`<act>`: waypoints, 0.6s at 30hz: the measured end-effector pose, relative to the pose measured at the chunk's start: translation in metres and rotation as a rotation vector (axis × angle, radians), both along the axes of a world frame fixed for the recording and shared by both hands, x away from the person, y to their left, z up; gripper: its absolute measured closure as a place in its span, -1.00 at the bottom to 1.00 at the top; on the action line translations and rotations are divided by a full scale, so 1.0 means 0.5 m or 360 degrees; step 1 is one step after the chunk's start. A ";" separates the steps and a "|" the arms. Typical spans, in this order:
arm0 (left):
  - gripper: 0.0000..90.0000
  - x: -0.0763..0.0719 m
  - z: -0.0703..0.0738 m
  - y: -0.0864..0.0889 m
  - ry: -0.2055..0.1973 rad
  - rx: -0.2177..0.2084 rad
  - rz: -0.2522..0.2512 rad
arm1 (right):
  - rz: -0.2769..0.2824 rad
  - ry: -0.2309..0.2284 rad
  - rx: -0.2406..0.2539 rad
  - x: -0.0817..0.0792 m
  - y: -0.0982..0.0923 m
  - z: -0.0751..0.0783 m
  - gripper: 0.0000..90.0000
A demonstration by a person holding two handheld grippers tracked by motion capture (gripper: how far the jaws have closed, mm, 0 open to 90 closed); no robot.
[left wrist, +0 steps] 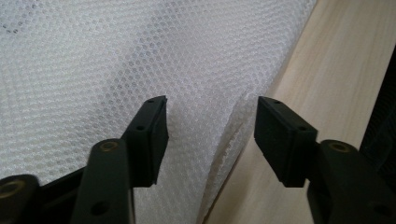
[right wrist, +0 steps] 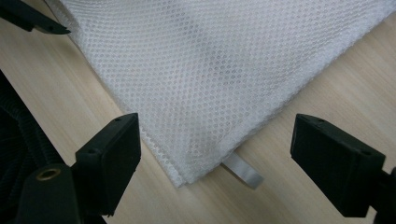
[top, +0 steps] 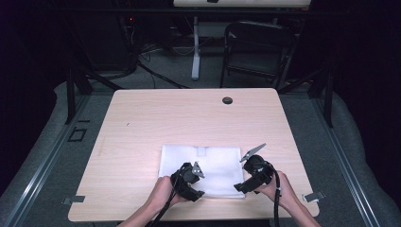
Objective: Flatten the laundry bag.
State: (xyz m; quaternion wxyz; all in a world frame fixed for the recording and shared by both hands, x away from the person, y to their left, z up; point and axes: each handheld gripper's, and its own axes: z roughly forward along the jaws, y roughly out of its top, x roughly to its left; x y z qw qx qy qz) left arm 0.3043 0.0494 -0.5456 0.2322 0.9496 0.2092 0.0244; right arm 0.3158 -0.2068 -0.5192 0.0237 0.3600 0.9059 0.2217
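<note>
A white mesh cloth (top: 213, 163) lies folded flat near the front edge of the wooden table (top: 189, 113). My left gripper (top: 190, 182) sits at the cloth's front left part. In the left gripper view its jaws (left wrist: 210, 135) stand apart on either side of the raised folded edge of the mesh (left wrist: 116, 56), and the pads do not press it. My right gripper (top: 250, 182) is at the cloth's front right corner. In the right gripper view it is open (right wrist: 217, 140), wide above the corner of the mesh (right wrist: 210, 60), where a small grey tab (right wrist: 243, 171) sticks out.
A black round grommet (top: 227, 100) sits in the table near its far edge. Behind the table stand a dark folding chair (top: 255, 47) and a white stand leg (top: 195, 47). Bare wood (left wrist: 336, 70) lies right of the cloth's edge.
</note>
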 end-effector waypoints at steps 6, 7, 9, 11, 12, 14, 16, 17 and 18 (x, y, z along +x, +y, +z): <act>0.36 -0.001 -0.010 -0.010 0.0016 0.0036 -0.0034 | 0.0015 0.0013 0.0002 0.000 0.003 -0.002 -0.59; 0.39 0.000 -0.011 -0.011 0.0006 0.0045 -0.0037 | 0.0024 0.0017 0.0002 0.000 0.003 -0.001 -0.59; 0.47 0.002 -0.012 -0.012 0.0014 0.0039 -0.0042 | 0.0019 0.0012 0.0004 0.000 0.003 -0.001 -0.58; 0.54 0.004 -0.015 -0.012 0.0015 0.0031 -0.0044 | 0.0015 0.0014 0.0022 -0.002 0.006 -0.002 -0.57; 0.56 0.005 -0.015 -0.012 0.0015 0.0030 -0.0044 | 0.0020 0.0012 0.0017 -0.002 0.007 -0.002 -0.56; 0.59 0.007 -0.016 -0.011 0.0022 0.0022 -0.0033 | 0.0021 0.0011 0.0008 -0.002 0.008 -0.002 -0.57; 0.63 0.009 -0.016 -0.009 0.0034 0.0013 -0.0021 | 0.0023 0.0014 0.0008 -0.002 0.008 -0.003 -0.55; 0.67 0.010 -0.016 -0.009 0.0029 0.0012 -0.0021 | 0.0023 0.0012 0.0009 -0.002 0.008 -0.003 -0.54; 0.70 0.011 -0.016 -0.008 0.0028 0.0009 -0.0016 | 0.0023 0.0012 0.0008 -0.002 0.009 -0.003 -0.50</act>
